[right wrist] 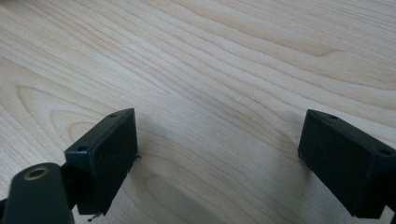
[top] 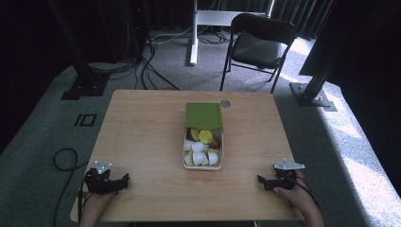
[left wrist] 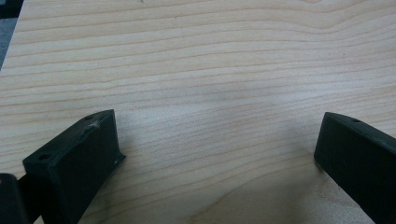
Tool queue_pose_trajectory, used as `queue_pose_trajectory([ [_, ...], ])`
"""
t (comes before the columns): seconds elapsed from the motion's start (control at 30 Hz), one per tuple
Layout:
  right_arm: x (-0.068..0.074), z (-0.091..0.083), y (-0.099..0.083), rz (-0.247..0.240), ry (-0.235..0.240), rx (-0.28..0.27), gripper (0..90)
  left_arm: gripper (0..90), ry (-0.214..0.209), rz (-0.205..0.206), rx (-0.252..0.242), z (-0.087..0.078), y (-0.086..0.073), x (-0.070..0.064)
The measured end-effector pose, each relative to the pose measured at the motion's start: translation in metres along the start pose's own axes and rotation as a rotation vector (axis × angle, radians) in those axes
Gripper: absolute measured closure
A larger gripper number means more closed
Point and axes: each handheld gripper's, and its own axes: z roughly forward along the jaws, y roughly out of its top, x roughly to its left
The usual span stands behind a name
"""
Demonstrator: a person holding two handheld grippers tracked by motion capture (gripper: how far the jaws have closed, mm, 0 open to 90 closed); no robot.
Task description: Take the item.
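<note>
Box of capsules mid-table, well apart from left claw, right claw.

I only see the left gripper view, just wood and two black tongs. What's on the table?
Observer: A white box sits mid-table, in the high view.
Operator: What's in it?
Observer: Small white cups at the near end, and a yellow-green round thing further back.
Operator: Does it have a lid?
Observer: Yes, a green lid covers the far end, leaving the near part uncovered.
Operator: Where's the other hand?
Observer: The right tongs rest near the table's front right corner, wide open with nothing between them, like your left tongs.
</note>
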Motion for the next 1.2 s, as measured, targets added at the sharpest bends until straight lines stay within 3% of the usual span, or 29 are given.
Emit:
queue_pose_trajectory([
  [0.73,0.0001,0.0,0.0,0.001,0.0,0.0,11.7,1.0,0.0,0.0,0.0,0.0,0.0,0.0],
  [1.1,0.0056,0.0009,0.0027,0.065,-0.05,-0.003,14.0,1.0,0.0,-0.001,0.0,0.0,0.0,0.0],
  [1.2,0.0064,0.0009,0.004,0.061,-0.051,-0.004,14.0,1.0,0.0,0.0,0.0,0.0,0.0001,0.0],
])
